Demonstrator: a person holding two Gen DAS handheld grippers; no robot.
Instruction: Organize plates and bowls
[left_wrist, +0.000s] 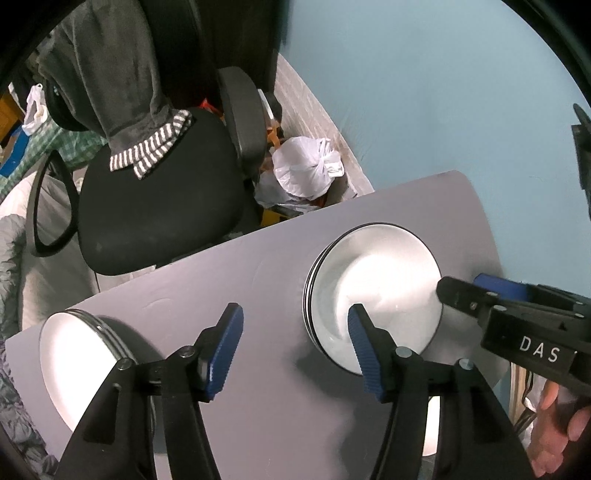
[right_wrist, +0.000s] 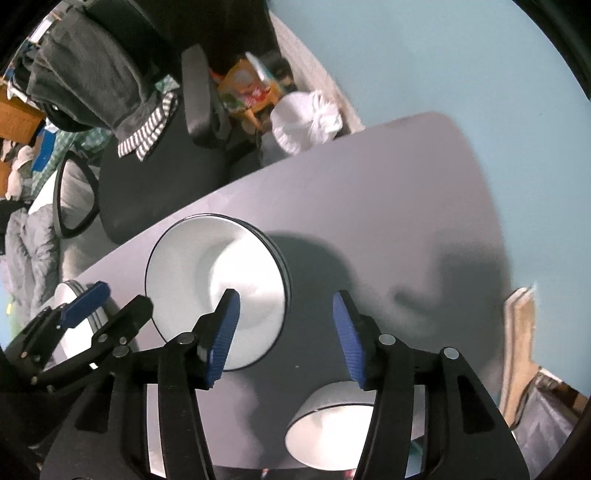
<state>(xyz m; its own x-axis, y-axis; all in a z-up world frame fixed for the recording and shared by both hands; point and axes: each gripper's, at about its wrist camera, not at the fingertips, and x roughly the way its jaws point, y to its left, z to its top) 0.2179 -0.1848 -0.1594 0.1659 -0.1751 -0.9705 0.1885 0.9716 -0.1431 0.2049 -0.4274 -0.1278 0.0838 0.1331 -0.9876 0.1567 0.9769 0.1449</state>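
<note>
A stack of white plates with dark rims (left_wrist: 373, 291) sits mid-table; it also shows in the right wrist view (right_wrist: 207, 288). A second plate stack (left_wrist: 77, 358) lies at the table's left end, partly hidden in the right wrist view (right_wrist: 70, 291). A white bowl (right_wrist: 332, 417) stands near the front edge, part hidden by my right finger. My left gripper (left_wrist: 295, 350) is open and empty above the table between the stacks. My right gripper (right_wrist: 284, 328) is open and empty, hovering right of the middle stack; its tips show in the left wrist view (left_wrist: 465, 288).
The grey table (left_wrist: 258, 266) ends at a light blue wall (left_wrist: 406, 92). A black office chair (left_wrist: 155, 199) with draped clothes stands beyond the far edge, next to a white plastic bag (left_wrist: 306, 170) and clutter on the floor.
</note>
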